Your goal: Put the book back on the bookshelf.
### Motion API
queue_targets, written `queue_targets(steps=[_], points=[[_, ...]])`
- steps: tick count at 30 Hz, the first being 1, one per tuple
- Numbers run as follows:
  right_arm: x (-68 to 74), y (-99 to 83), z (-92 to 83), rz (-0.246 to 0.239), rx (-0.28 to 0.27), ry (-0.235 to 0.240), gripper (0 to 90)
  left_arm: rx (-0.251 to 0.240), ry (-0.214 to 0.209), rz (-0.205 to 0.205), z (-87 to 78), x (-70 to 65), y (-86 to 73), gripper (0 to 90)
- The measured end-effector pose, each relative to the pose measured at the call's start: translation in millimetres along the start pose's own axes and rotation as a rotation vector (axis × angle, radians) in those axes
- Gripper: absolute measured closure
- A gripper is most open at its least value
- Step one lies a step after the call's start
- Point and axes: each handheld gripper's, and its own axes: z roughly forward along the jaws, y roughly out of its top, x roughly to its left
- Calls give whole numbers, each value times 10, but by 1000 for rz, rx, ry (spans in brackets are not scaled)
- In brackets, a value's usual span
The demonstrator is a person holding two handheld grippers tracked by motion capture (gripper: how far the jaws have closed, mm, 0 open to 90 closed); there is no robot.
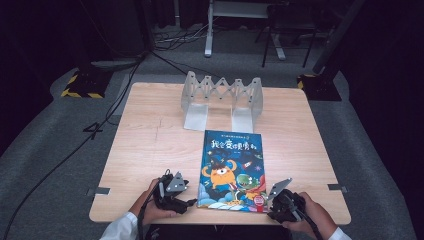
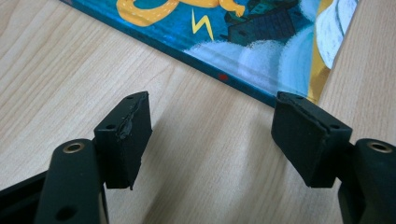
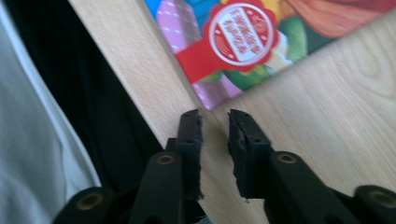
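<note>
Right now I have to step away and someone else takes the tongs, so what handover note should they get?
Left tongs: open, nothing between them, at the near left corner of the blue picture book with the orange monster cover.
Right tongs: shut on nothing, just off the book's near right corner.
Book: lies flat and closed on the light wooden table, in front of the grey folding metal book rack.
Done: nothing gripped or lifted.
Left: probably grip the book and stand it in the rack.

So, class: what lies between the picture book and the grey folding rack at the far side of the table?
Nothing: in the high view, just a short strip of bare table separates the picture book from the rack.
</note>
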Motion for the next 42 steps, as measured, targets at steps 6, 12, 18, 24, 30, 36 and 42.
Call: queue_targets(steps=[6,12,18,24,30,36,42], points=[[11,57,9,-16,25,2,829,-13,-10,16,33,-25,30,349],[-7,32,9,-7,3,12,828,-14,-21,18,37,-22,36,363],[-83,-109,25,74,-145,77,763,-15,-25,20,37,-19,35,368],[-173,-105,34,115,-233,148,568,-18,-23,21,37,-20,32,368],[-291,-101,-75,128,-374,212,416,-21,-20,20,37,-22,28,369],[-424,-42,-83,157,-452,278,371,-20,-18,15,35,-26,24,369],[-552,60,-114,172,-508,295,371,-20,-18,15,35,-27,24,369]])
